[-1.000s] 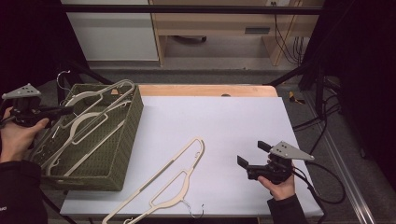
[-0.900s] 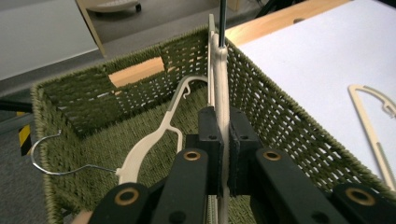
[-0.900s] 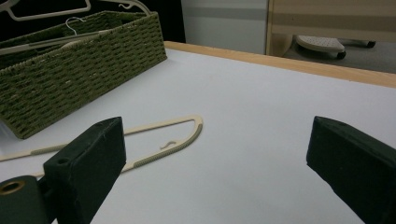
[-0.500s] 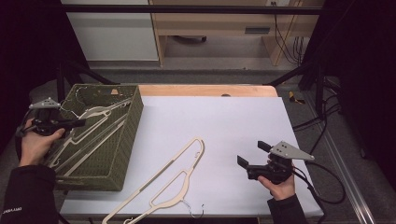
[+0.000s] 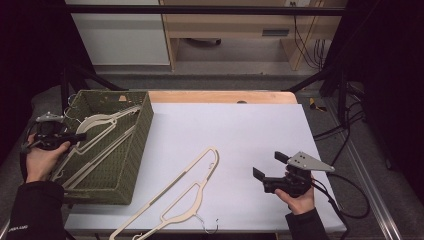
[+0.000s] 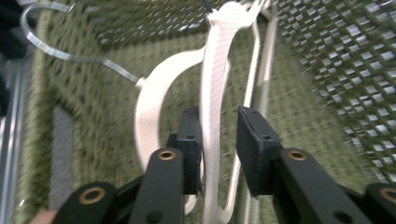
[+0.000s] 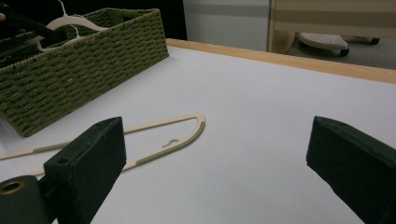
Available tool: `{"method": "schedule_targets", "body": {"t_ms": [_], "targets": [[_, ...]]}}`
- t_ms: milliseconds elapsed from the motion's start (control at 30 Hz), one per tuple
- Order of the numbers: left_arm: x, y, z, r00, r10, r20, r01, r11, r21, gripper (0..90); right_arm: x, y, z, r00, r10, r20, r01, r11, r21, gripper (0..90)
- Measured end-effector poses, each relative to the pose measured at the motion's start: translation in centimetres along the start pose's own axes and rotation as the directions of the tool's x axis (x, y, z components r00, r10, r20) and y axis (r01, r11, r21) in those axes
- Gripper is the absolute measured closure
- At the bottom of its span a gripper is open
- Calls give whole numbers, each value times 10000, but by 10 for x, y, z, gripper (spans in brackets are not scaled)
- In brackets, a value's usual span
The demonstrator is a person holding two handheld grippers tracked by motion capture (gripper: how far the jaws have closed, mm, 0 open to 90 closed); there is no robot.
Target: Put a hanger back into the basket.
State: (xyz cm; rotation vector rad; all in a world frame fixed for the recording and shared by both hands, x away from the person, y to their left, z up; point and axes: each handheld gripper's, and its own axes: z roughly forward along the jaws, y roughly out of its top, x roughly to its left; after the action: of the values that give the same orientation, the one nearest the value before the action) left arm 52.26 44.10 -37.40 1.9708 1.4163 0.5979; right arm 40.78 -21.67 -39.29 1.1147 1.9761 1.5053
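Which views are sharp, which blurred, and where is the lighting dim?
Left gripper view: basket weave and hanger smeared by motion blur. Right gripper view: table sharp, near jaws slightly soft. High view: evenly lit table, dark surroundings.

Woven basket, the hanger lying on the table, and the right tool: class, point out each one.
Woven basket (image 5: 136, 150), high view, on its right outer wall.
Hanger on the table (image 5: 192, 172), high view, on its long upper arm.
Right tool (image 5: 266, 165), high view, midway between its fingertips.
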Motion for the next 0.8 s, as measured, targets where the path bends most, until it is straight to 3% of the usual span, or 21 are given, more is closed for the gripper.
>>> {"method": "schedule_targets", "body": {"t_ms": [67, 200, 333, 433, 567, 633, 800], "targets": [[2, -3, 3, 9997, -53, -231, 60, 9996, 271, 657, 0, 0, 0, 10000, 12, 25, -12, 10000, 16, 54], [4, -7, 4, 9988, -326, -362, 341, 9985, 420, 607, 0, 0, -1, 10000, 50, 29, -50, 10000, -49, 54], [5, -11, 4, 9983, -444, -377, 475, 9952, 861, 530, 0, 0, 0, 10000, 41, -27, -41, 10000, -9, 54], [5, -14, 1, 9968, -724, -329, 746, 9945, 738, 489, 1, 1, -1, 10000, 40, -2, -40, 10000, -36, 54], [5, -17, -5, 9972, -577, -476, 622, 9932, 980, 403, 2, 2, -2, 10000, 40, -25, -41, 9999, -128, 55], [3, -17, -10, 9968, -743, -299, 762, 9950, 653, 403, 3, 3, -2, 10000, 14, -40, -14, 9999, -111, 55], [-12, -15, -30, 9996, -296, -42, 295, 9995, -143, 369, 5, 3, -2, 9999, -10, -118, 9, 9999, -100, 56]]}}
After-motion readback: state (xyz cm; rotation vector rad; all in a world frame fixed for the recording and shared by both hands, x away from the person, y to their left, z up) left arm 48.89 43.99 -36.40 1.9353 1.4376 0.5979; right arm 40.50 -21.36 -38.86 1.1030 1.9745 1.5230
